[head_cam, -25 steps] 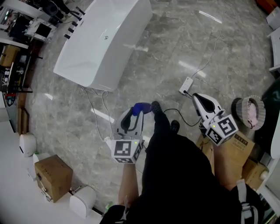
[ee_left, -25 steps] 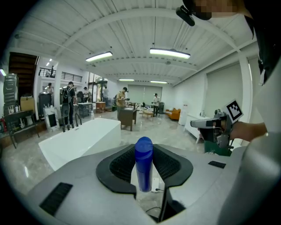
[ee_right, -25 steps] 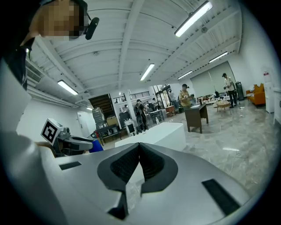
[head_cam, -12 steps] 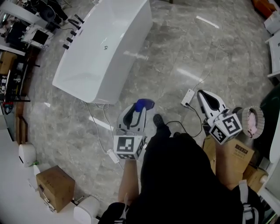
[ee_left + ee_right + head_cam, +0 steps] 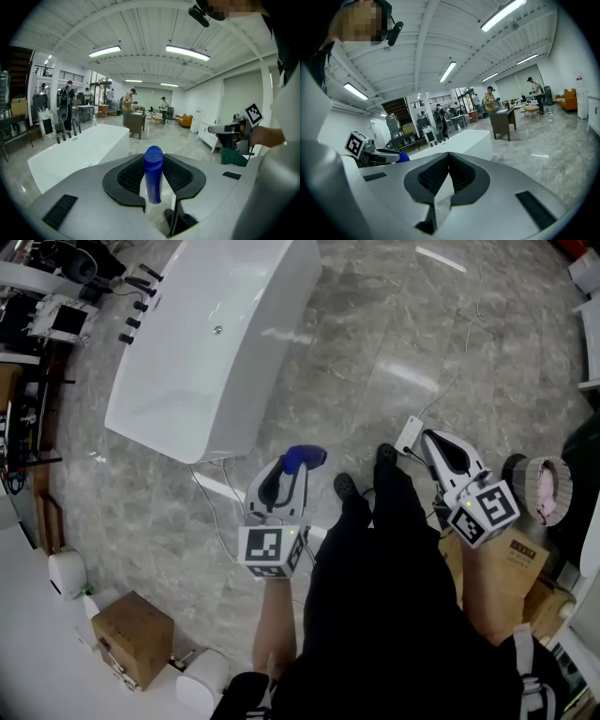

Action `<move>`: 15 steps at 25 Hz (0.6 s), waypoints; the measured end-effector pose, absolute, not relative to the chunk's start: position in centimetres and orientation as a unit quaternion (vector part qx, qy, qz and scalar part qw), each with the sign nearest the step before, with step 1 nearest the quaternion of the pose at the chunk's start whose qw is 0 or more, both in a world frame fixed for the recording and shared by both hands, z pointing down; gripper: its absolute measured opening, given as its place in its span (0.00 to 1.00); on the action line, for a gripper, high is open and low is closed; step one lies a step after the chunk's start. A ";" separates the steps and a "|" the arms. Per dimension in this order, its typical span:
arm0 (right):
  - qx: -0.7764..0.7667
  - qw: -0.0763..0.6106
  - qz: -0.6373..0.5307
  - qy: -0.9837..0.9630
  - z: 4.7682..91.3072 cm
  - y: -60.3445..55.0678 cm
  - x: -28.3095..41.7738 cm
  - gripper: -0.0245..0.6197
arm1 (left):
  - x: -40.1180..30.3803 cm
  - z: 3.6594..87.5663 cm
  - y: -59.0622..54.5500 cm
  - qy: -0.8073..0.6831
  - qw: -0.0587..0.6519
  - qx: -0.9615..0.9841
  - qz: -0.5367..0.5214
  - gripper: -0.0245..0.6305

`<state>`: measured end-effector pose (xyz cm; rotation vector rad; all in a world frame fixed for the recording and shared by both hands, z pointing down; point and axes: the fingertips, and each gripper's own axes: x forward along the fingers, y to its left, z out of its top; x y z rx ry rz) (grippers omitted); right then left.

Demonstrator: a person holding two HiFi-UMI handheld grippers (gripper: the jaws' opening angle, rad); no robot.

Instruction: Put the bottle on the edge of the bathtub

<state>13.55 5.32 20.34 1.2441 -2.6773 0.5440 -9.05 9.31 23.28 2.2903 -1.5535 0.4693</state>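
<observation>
A blue bottle [image 5: 153, 174] stands upright between my left gripper's black pads, and that gripper [image 5: 153, 180] is shut on it. In the head view the bottle's blue top [image 5: 304, 458] sticks out past the left gripper [image 5: 284, 476], a short way from the near end of the white bathtub [image 5: 202, 343]. The left gripper view has the bathtub [image 5: 79, 152] ahead and to the left. My right gripper [image 5: 439, 448] hangs at the right over the floor, its jaws [image 5: 449, 157] shut with nothing between them. The right gripper view catches the tub [image 5: 461, 143] further off.
A white power strip [image 5: 407, 436] with its cable lies on the marble floor by the right gripper. Cardboard boxes [image 5: 132, 636] and white containers sit at lower left, a round basket [image 5: 547, 487] at the right. Black taps [image 5: 139, 298] stand beside the tub. People and desks fill the far hall.
I have stepped closer to the bathtub; the left gripper with the bottle now sits nearer its end. The person's feet have shifted forward. Both grippers keep their state.
</observation>
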 end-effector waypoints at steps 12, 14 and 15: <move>0.337 0.068 0.168 -0.924 19.0 -9.4 13.0 0.06 | -7.1 23.4 -0.2 -0.598 0.189 0.763 0.155 0.24; 0.311 0.076 0.167 -0.932 19.1 -11.3 12.5 0.06 | -6.7 23.6 -1.6 -0.610 0.195 0.752 0.154 0.24; 0.298 0.080 0.168 -0.936 19.3 -12.1 12.2 0.06 | -6.5 23.9 -2.3 -0.616 0.198 0.746 0.154 0.24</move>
